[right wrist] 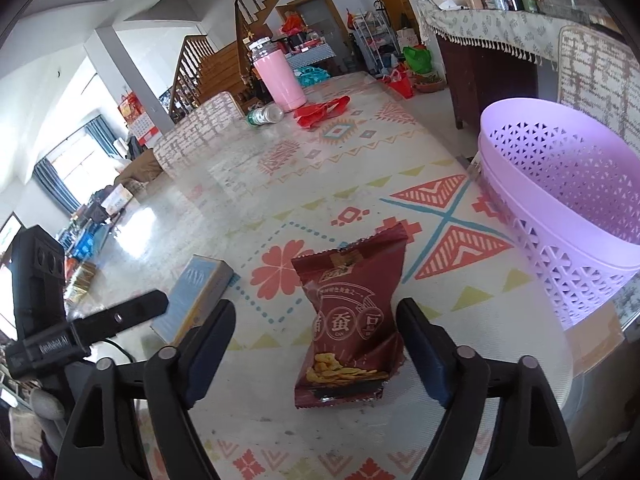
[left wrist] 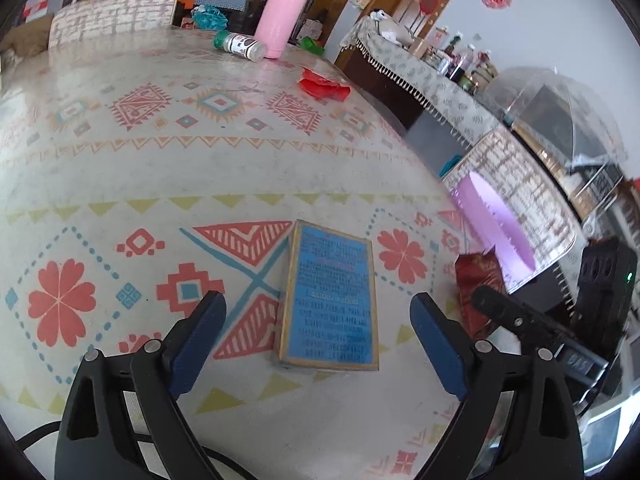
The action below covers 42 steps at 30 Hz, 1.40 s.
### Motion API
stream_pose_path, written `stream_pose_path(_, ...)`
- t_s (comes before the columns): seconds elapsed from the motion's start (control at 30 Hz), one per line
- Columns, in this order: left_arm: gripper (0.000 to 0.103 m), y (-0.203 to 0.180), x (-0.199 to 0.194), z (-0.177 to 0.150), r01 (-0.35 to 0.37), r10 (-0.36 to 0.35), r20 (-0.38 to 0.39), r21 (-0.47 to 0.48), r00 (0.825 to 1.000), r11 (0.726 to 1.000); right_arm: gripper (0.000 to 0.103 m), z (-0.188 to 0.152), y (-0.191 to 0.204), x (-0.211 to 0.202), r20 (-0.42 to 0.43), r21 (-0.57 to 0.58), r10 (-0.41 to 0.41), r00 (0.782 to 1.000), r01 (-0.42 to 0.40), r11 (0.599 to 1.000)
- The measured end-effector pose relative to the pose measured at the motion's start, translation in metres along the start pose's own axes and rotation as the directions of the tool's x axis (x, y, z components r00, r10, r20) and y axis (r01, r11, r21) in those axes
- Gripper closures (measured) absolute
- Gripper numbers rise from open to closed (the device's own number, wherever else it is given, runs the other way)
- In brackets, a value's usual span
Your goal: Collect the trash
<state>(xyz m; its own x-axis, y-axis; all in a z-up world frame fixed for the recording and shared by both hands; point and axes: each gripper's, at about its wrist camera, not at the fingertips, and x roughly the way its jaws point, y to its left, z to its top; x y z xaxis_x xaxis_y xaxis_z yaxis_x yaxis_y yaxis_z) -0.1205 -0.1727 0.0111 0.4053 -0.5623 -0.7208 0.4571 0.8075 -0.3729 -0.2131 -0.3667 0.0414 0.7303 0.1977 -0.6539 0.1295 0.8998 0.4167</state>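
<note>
Each camera sits just behind its own fingers, low and close over the counter [left wrist: 248, 128], tilted downward across it. Both catch the blue box [left wrist: 330, 296] [right wrist: 202, 292], the pink flask [left wrist: 278, 20] [right wrist: 278, 80] and the lilac basket [left wrist: 494, 224] [right wrist: 568, 200].

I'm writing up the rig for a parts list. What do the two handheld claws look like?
Both match: the left claw and right claw have black plastic linkage arms with round silver pivot pins and long dark blue pads. A black cable trails beside the left one. Each view also shows the other unit's black body with faint, unreadable white lettering.
</note>
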Motion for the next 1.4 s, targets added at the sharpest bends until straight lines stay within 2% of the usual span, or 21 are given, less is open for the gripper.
stream_pose_path(0.2,0.01,-0.008,0.004,0.001,-0.056,0.056,-0.025,0.027,0.998,0.998,0.013,0.0,0.011,0.005,-0.02,-0.054,-0.049,0.999,0.048,0.997)
stream_pose_path(0.3,0.01,-0.019,0.01,0.005,-0.069,0.072,-0.043,0.068,0.996,0.995,0.016,-0.001,0.015,0.005,-0.015,-0.07,-0.082,0.997,0.08,0.994)
stream_pose_path(0.43,0.01,-0.036,0.017,0.01,-0.134,0.138,-0.023,0.144,0.99,0.981,0.029,-0.001,0.014,0.004,-0.011,-0.079,-0.123,0.992,0.121,0.989)
stream_pose_path(0.57,0.012,-0.042,0.024,0.011,-0.188,0.195,-0.028,0.172,0.98,0.967,0.041,0.001,0.009,0.003,-0.017,-0.071,-0.133,0.991,0.131,0.989)
stream_pose_path(0.6,0.016,-0.043,0.026,0.01,-0.198,0.206,-0.027,0.175,0.978,0.964,0.043,0.001,0.007,0.003,-0.018,-0.069,-0.135,0.991,0.133,0.989)
stream_pose_path(0.67,0.05,-0.042,0.029,0.008,-0.208,0.22,-0.046,0.181,0.975,0.961,0.049,0.001,0.005,0.002,-0.017,-0.07,-0.14,0.99,0.139,0.988)
stream_pose_path(0.73,0.05,-0.043,0.026,0.007,-0.21,0.222,-0.044,0.19,0.974,0.959,0.057,0.001,0.005,0.001,-0.014,-0.079,-0.152,0.988,0.151,0.985)
stream_pose_path(0.8,0.05,-0.042,0.022,0.006,-0.193,0.204,-0.044,0.183,0.978,0.964,0.058,0.0,0.004,0.001,-0.013,-0.083,-0.149,0.989,0.148,0.986)
stream_pose_path(1.03,0.05,-0.042,-0.011,0.006,-0.201,0.198,0.036,0.152,0.98,0.968,0.061,-0.003,0.005,-0.006,-0.007,-0.059,-0.109,0.994,0.108,0.992)
stream_pose_path(1.2,0.05,-0.05,-0.033,0.005,-0.267,0.251,0.106,0.176,0.962,0.948,0.061,-0.004,0.017,-0.02,0.03,-0.083,-0.096,0.995,0.099,0.992)
stream_pose_path(1.4,0.05,-0.06,-0.045,0.0,-0.322,0.297,0.144,0.203,0.944,0.925,0.061,-0.003,0.034,-0.037,0.073,-0.117,-0.081,0.994,0.089,0.989)
